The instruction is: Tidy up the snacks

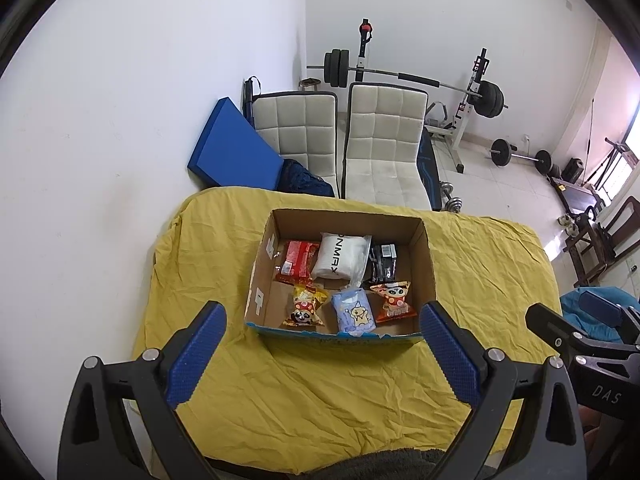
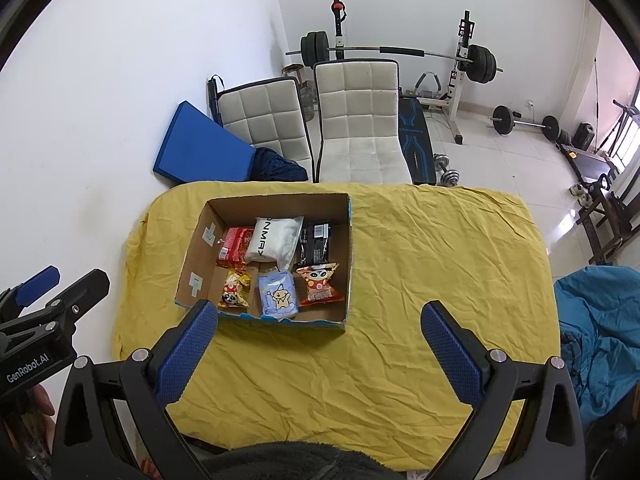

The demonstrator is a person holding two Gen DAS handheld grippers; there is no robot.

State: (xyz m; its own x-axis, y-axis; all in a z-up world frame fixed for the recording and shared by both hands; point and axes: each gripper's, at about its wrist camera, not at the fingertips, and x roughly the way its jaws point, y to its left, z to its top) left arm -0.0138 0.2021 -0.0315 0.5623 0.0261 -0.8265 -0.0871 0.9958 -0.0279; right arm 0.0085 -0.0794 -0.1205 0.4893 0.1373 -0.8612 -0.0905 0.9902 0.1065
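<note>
An open cardboard box (image 1: 426, 264) (image 2: 198, 248) stands on the table's yellow cloth (image 1: 320, 392) (image 2: 420, 280). Inside lie several snack packs: a red pack (image 1: 298, 258) (image 2: 236, 244), a white pouch (image 1: 342, 256) (image 2: 276, 240), a black pack (image 1: 383, 264) (image 2: 316, 244), a yellow panda pack (image 1: 306, 306) (image 2: 236, 290), a pale blue pack (image 1: 354, 312) (image 2: 278, 294) and an orange panda pack (image 1: 394, 300) (image 2: 320, 284). My left gripper (image 1: 322, 354) hangs open in front of the box, holding nothing. My right gripper (image 2: 320, 348) is open too, just right of the box's front.
Two white padded chairs (image 1: 384, 148) (image 2: 360, 128) and a blue cushion (image 1: 228, 148) stand behind the table by the wall. A barbell rack (image 2: 460, 56) and loose weights fill the back. A blue cloth heap (image 2: 596, 320) lies at the right.
</note>
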